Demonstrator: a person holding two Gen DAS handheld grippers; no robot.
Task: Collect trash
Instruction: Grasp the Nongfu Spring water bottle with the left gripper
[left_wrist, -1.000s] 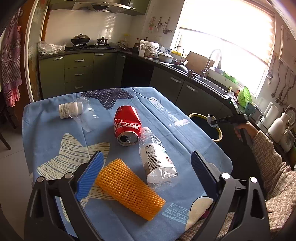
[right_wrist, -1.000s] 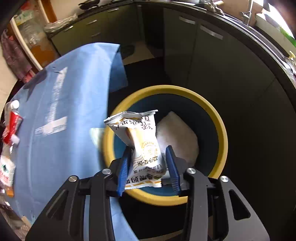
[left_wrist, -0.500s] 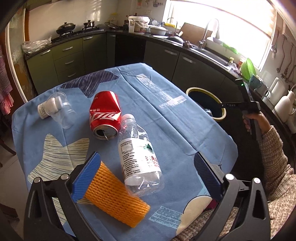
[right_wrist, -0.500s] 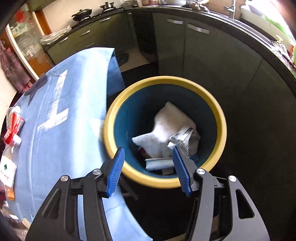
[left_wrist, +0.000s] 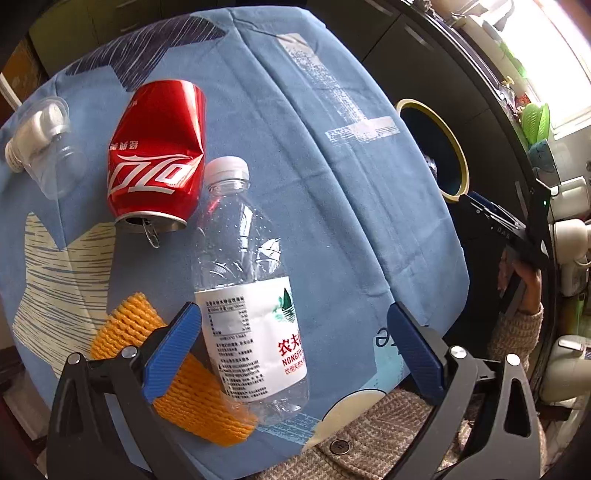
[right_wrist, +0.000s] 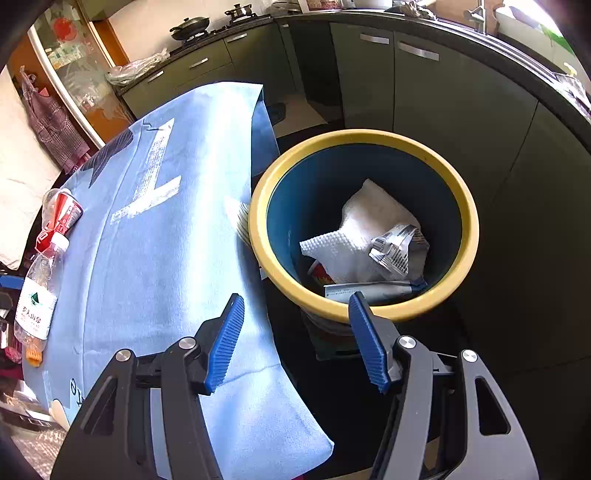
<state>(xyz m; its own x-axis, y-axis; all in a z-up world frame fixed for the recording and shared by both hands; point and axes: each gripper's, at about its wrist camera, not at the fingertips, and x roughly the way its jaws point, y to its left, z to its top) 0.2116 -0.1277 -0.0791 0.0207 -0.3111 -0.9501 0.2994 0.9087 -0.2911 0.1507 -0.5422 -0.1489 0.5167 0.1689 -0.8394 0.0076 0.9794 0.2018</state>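
Note:
My left gripper is open and hangs low over a clear plastic water bottle lying on the blue tablecloth; its body lies between the two blue pads. An orange foam net lies under the left pad. A dented red cola can and a clear plastic cup lie further back. My right gripper is open and empty above the near rim of the yellow-rimmed blue bin, which holds a snack wrapper and white paper.
The bin stands on the floor beside the table's right edge. Dark kitchen cabinets run behind it. The person's knitted sleeve lies at the table's near edge. The bottle and can also show at far left in the right wrist view.
My right gripper opened and dropped the snack wrapper into the bin, then drew back from it. My left gripper came down and forward over the water bottle.

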